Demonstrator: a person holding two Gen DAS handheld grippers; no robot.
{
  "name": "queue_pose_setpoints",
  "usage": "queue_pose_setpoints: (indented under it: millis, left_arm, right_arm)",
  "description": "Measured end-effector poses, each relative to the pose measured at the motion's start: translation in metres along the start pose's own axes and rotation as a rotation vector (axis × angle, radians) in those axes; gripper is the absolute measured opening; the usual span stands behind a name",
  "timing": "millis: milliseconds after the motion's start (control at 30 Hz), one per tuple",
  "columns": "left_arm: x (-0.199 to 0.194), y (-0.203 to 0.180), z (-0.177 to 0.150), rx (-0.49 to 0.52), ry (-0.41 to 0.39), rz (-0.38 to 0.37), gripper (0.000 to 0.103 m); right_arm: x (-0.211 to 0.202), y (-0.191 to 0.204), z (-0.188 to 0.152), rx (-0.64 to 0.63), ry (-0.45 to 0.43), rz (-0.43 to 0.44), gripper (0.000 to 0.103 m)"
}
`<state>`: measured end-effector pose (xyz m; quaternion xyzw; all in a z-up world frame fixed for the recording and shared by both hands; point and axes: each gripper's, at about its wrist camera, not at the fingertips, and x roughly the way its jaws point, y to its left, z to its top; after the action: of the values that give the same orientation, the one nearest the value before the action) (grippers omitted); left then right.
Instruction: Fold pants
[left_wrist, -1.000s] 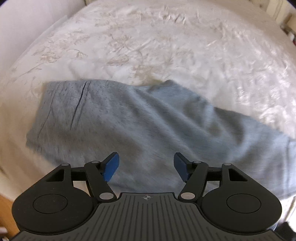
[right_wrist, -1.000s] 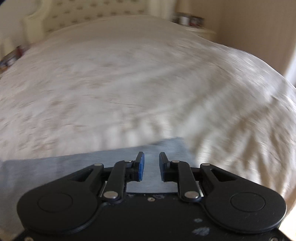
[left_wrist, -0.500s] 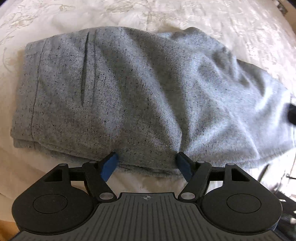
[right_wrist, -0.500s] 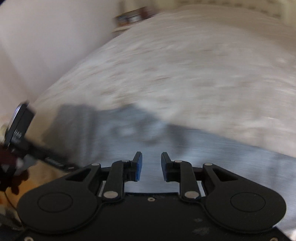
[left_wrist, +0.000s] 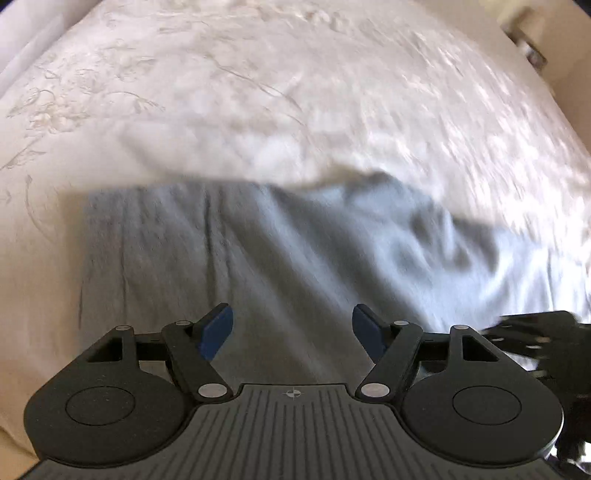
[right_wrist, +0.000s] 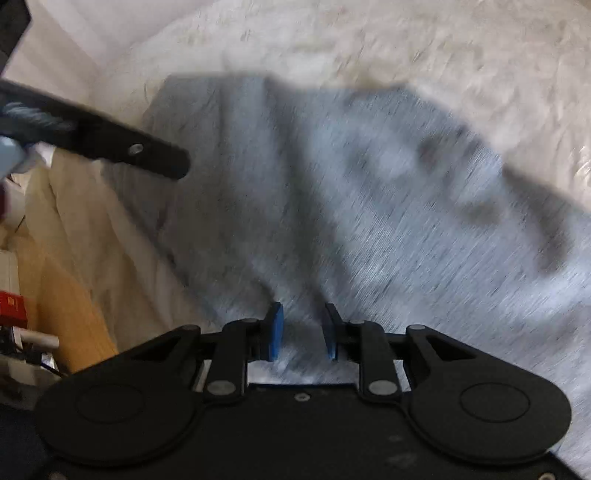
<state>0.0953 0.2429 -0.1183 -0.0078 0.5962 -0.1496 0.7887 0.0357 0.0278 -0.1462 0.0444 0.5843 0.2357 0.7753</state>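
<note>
While the grey pants (left_wrist: 280, 258) lie folded and rumpled on the white embroidered bedspread (left_wrist: 258, 92) near the bed's edge, the left gripper (left_wrist: 291, 328) hangs over them with its blue pads spread wide and nothing between them. The right gripper (right_wrist: 302, 332) points down at the same cloth, its jaws narrowly apart and empty. Both views are blurred.

One pair of grey pants (left_wrist: 280, 258), one white bedspread (left_wrist: 258, 92), two grippers; lower-left clutter too blurred to count.
</note>
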Motion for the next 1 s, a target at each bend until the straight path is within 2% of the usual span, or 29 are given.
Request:
queue_pose_setpoints:
  millis: [100,167,267,400,567,600,667,700,767,900,1000]
  left_arm:
    - [0.017,0.011,0.003,-0.009,0.008,0.034,0.070]
    - [0.029,0.020,-0.004,0.006,0.050,0.068,0.070]
    - [0.046,0.030,-0.027,0.037,0.116,0.081,0.070]
    - [0.047,0.030,-0.043,0.098,0.094,0.088,0.071]
    - [0.049,0.037,-0.038,0.037,0.102,0.068,0.074]
    - [0.050,0.040,-0.037,0.032,0.102,0.064,0.074]
    - [0.047,0.045,-0.038,0.030,0.102,0.060,0.074]
    - [0.048,0.046,-0.037,0.029,0.102,0.059,0.075]
    - [0.050,0.046,-0.038,0.025,0.101,0.057,0.076]
    - [0.055,0.048,-0.035,0.025,0.110,0.053,0.081]
    - [0.058,0.046,-0.032,0.029,0.113,0.054,0.082]
  right_arm:
    - [-0.020,-0.017,0.025,0.047,-0.093,-0.031,0.026]
    - [-0.027,-0.031,0.049,0.081,-0.152,-0.060,0.027]
    - [-0.029,-0.053,0.083,0.093,-0.199,-0.113,0.032]
    - [-0.007,-0.072,0.118,0.061,-0.195,-0.136,0.034]
    - [0.025,-0.075,0.144,0.006,-0.128,-0.103,0.034]
    - [0.031,-0.072,0.145,-0.002,-0.110,-0.103,0.035]
    - [0.040,-0.070,0.145,-0.021,-0.075,-0.070,0.023]
    - [0.042,-0.065,0.142,-0.041,-0.076,-0.061,0.004]
    - [0.036,-0.049,0.129,-0.104,-0.062,-0.049,0.004]
    - [0.037,-0.029,0.095,-0.148,-0.003,-0.014,0.007]
    - [0.042,-0.030,0.088,-0.110,-0.005,-0.023,0.011]
